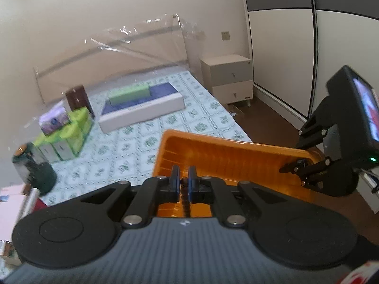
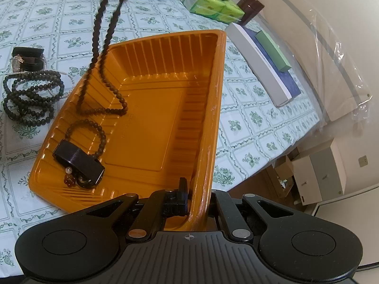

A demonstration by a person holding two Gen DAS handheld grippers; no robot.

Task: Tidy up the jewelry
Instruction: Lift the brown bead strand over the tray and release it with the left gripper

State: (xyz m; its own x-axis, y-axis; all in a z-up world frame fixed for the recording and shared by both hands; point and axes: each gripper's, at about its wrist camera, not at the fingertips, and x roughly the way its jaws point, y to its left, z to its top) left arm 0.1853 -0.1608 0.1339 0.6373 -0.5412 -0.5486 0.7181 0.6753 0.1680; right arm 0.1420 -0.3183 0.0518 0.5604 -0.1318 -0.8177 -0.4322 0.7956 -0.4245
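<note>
An orange plastic tray (image 2: 151, 108) sits on the flowered tablecloth. My right gripper (image 2: 197, 189) is shut on its near right wall, one finger inside and one outside; in the left wrist view this gripper (image 1: 291, 168) pinches the tray (image 1: 225, 151) at its far corner. My left gripper (image 1: 184, 172) is shut on a dark bead necklace (image 2: 104, 35), which hangs down blurred, its lower loop resting inside the tray. A bead bracelet with a black block (image 2: 79, 161) lies in the tray's near left corner. A pile of dark beads (image 2: 30, 94) and a watch (image 2: 17, 62) lie left of the tray.
Green tissue packs (image 2: 208, 7), a brown jar (image 2: 251, 7) and a long white box (image 2: 260, 66) stand at the back of the table. Clear plastic sheeting (image 2: 336, 54) covers the far edge. A bedside cabinet (image 1: 229, 78) stands on the floor beyond the table edge.
</note>
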